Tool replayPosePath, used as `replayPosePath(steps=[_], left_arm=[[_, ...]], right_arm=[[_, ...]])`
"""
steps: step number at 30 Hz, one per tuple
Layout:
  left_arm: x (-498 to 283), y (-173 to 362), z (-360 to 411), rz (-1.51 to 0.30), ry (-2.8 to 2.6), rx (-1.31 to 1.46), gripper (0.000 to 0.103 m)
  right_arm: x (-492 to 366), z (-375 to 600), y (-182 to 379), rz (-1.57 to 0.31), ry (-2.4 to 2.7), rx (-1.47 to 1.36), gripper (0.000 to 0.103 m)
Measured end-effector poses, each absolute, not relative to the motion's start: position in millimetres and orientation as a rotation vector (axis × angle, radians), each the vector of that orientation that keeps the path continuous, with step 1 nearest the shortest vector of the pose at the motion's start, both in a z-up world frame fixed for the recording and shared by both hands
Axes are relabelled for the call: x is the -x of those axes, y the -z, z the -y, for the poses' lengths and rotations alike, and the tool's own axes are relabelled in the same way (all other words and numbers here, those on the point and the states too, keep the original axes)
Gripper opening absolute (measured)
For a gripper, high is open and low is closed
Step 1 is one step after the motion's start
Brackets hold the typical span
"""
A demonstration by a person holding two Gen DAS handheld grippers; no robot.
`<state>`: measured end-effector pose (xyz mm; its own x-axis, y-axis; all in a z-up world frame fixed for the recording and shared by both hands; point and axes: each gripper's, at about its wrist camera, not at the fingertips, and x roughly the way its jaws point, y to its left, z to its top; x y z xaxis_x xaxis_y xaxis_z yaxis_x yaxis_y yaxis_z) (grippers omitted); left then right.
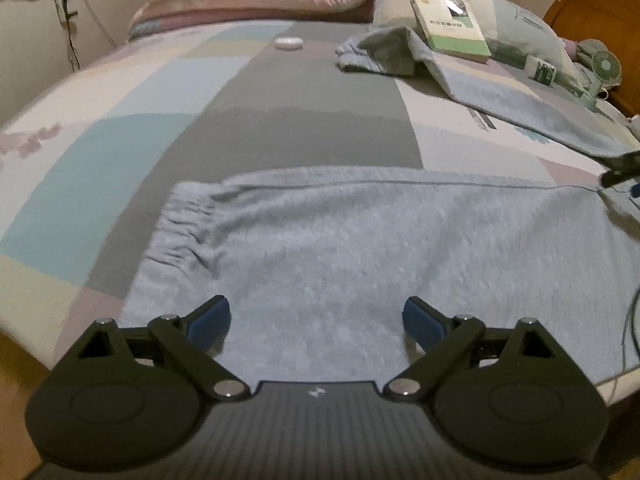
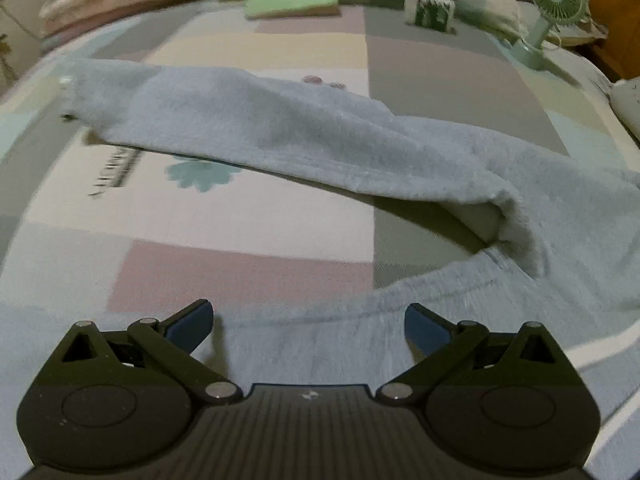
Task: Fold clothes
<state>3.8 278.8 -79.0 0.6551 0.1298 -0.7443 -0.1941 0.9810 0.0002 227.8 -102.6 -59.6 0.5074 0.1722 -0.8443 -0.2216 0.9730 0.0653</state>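
Blue trousers near bed edge, tools open

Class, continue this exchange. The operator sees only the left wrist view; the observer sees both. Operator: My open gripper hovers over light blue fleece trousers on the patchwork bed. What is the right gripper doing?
Observer: The right gripper is open and holds nothing, over the light blue fleece trousers.
Operator: How does the leg lie on that side?
Observer: It doubles back in a raised fold, with a gap beneath it over the patchwork bedsheet.
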Motion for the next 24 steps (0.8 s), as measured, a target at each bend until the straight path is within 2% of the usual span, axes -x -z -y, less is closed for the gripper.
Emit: replayPosePath(steps=[5,11,17,24], left_arm=[[-7,83,-289,-0.822,-0.216,0.106,0.094],[-9,86,-288,-0.834,-0.234,0.116,0.096],[-22,64,-268,-0.812,-0.185,0.132,0.095],[-72,33,-195,-0.761,0.179,0.185,0.095]], right_arm=[[-161,103,46,-0.95,-0.398,0.139,0.103],[-99,103,82,-0.986,-0.458,0.224,0.103],[-88,102,82,-0.966,-0.419,0.21,0.103],[-81,104,84,-0.941,-0.428,0.213,0.103]])
